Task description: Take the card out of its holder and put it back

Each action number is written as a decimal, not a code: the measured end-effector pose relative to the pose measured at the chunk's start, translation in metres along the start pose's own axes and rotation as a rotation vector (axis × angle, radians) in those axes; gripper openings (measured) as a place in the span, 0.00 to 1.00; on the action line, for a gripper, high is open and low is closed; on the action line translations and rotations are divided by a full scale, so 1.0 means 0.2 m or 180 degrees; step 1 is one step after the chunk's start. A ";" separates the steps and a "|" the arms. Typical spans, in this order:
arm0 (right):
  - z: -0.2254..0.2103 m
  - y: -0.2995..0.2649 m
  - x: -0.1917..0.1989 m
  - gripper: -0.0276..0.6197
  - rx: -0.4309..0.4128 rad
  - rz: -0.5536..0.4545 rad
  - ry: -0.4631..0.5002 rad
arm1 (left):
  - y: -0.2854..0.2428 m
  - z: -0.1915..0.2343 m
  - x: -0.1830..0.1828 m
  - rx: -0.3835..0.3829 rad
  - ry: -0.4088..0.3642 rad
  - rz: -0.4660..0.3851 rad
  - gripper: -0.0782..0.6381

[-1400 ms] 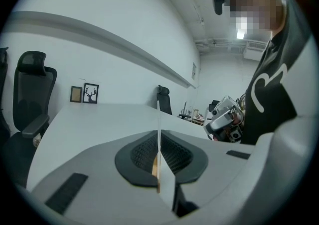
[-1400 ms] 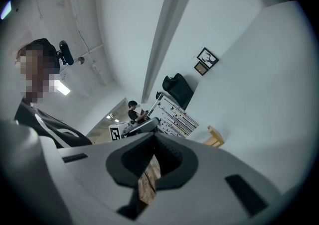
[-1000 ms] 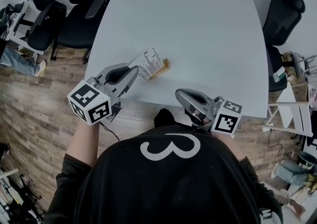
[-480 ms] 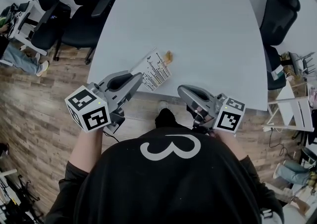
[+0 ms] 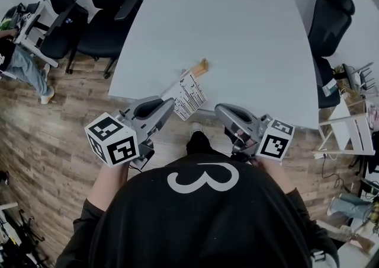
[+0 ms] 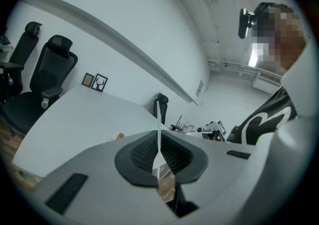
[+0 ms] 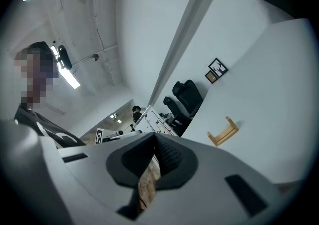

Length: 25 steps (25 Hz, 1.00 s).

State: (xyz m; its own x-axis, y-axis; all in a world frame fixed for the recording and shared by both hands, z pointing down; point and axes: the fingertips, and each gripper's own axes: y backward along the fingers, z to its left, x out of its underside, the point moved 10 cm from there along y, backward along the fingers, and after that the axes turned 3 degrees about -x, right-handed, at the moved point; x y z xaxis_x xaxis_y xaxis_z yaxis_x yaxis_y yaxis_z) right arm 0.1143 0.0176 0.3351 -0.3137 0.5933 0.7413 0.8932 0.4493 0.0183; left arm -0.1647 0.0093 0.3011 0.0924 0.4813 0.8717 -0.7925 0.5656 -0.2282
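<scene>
My left gripper [image 5: 169, 104] is shut on a white printed card [image 5: 186, 94] and holds it in the air above the table's near edge. In the left gripper view the card [image 6: 158, 124] shows edge-on, pinched between the dark pads. The small wooden holder [image 5: 201, 67] lies apart from the card on the white table [image 5: 249, 29]; it also shows in the left gripper view [image 6: 120, 136] and the right gripper view [image 7: 223, 132]. My right gripper [image 5: 221, 110] hovers off the table's near edge, right of the card, shut with nothing in it.
Black office chairs stand at the table's far left [image 5: 100, 0] and at its right [image 5: 328, 15]. A seated person's legs [image 5: 23, 68] are at the left. A white rack [image 5: 349, 136] stands on the wooden floor to the right.
The card has come out of the wooden holder and moved toward me with the left gripper. The holder stays on the table. The right gripper has barely moved.
</scene>
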 end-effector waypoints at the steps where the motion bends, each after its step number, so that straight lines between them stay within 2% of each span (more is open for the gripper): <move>1: 0.01 0.00 0.00 0.06 -0.0010 0.0005 0.0008 | 0.01 0.00 0.01 0.0004 0.0011 -0.0005 0.14; 9: 0.07 0.00 0.03 0.06 -0.0047 0.0031 0.0057 | 0.07 -0.03 0.04 -0.0007 0.0066 -0.0058 0.14; 13: 0.07 0.00 0.02 0.06 -0.0057 0.0036 0.0058 | 0.08 -0.05 0.03 -0.0021 -0.0022 -0.0071 0.14; 25: 0.06 0.00 0.03 0.06 -0.0058 0.0051 0.0037 | 0.08 -0.05 0.04 -0.0034 -0.0040 -0.0086 0.14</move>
State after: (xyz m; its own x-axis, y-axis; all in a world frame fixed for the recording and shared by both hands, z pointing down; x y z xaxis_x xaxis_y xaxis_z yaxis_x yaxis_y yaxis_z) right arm 0.1088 0.0292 0.3313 -0.2956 0.5925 0.7493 0.9038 0.4276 0.0185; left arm -0.1695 0.0286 0.2990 0.1059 0.4573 0.8830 -0.7833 0.5854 -0.2093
